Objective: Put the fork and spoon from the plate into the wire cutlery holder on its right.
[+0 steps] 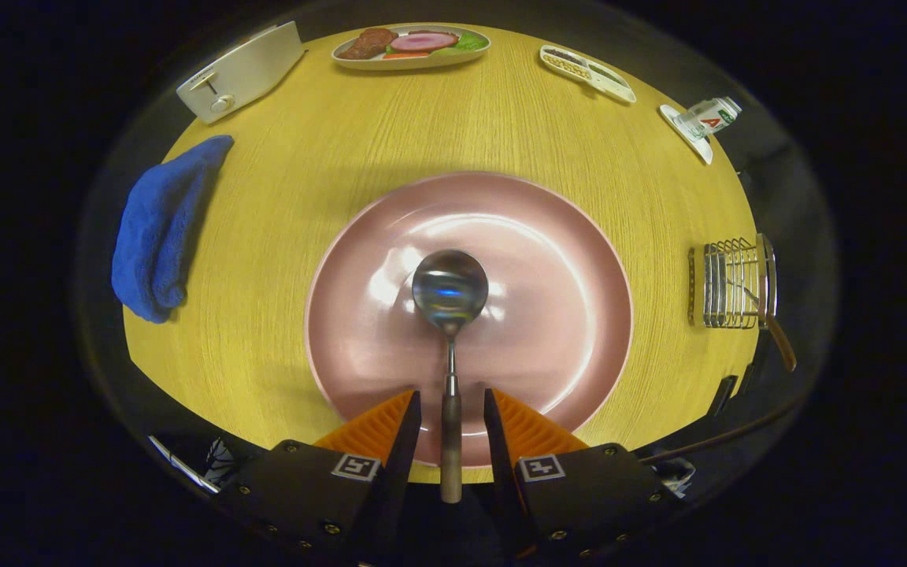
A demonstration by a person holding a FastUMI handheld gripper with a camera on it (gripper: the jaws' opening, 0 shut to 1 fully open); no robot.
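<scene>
A metal spoon with a wooden handle lies on the pink plate, its bowl at the plate's middle. The handle runs back toward me and passes between my fingers. My gripper is open, with a small gap on each side of the handle, hovering over the plate's near rim. To the right of the plate, near the table's edge, stands the wire cutlery holder. A wooden-handled utensil, apparently the fork, sticks out of it.
The round wooden table carries a blue cloth at the left, a white toaster at the far left, a dish of food at the back, a small divided tray and a carton at the far right.
</scene>
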